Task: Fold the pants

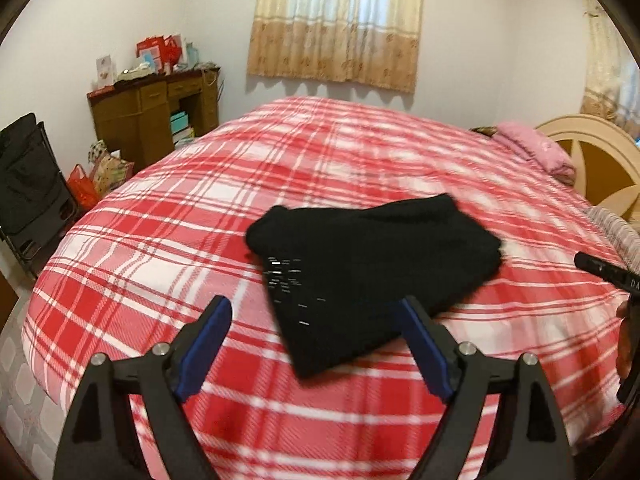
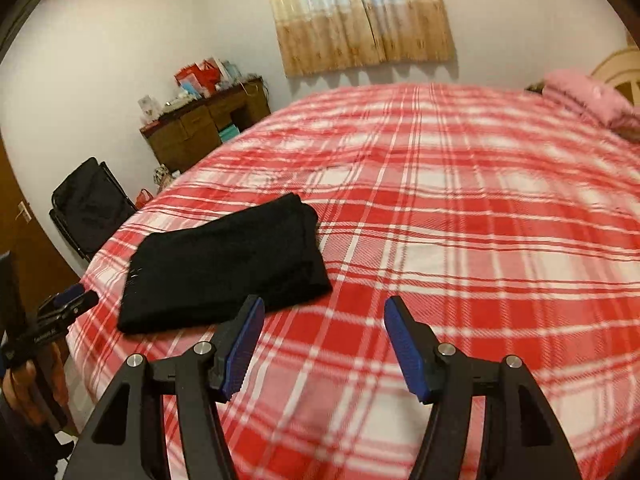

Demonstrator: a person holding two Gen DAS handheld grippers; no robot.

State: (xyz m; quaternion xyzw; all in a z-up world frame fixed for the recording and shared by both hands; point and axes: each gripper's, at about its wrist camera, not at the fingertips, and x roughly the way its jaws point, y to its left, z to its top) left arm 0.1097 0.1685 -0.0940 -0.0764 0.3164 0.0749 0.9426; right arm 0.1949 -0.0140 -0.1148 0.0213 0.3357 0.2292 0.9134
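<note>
The black pants (image 1: pixel 368 268) lie folded into a compact bundle on the red and white plaid bed cover (image 1: pixel 160 240). My left gripper (image 1: pixel 316 308) is open and empty, held above the bed just short of the bundle's near edge. In the right wrist view the folded pants (image 2: pixel 228 264) lie to the left of my right gripper (image 2: pixel 324 306), which is open and empty above the cover (image 2: pixel 460 240). The left gripper also shows at the right wrist view's left edge (image 2: pixel 74 300), and the right gripper's tip shows at the left wrist view's right edge (image 1: pixel 600 270).
A pink folded blanket (image 1: pixel 536 148) lies by the headboard (image 1: pixel 600 160) at the far right. A wooden desk (image 1: pixel 152 108) with boxes stands at the back left wall. A black folding chair (image 1: pixel 32 184) and bags (image 1: pixel 100 176) stand left of the bed.
</note>
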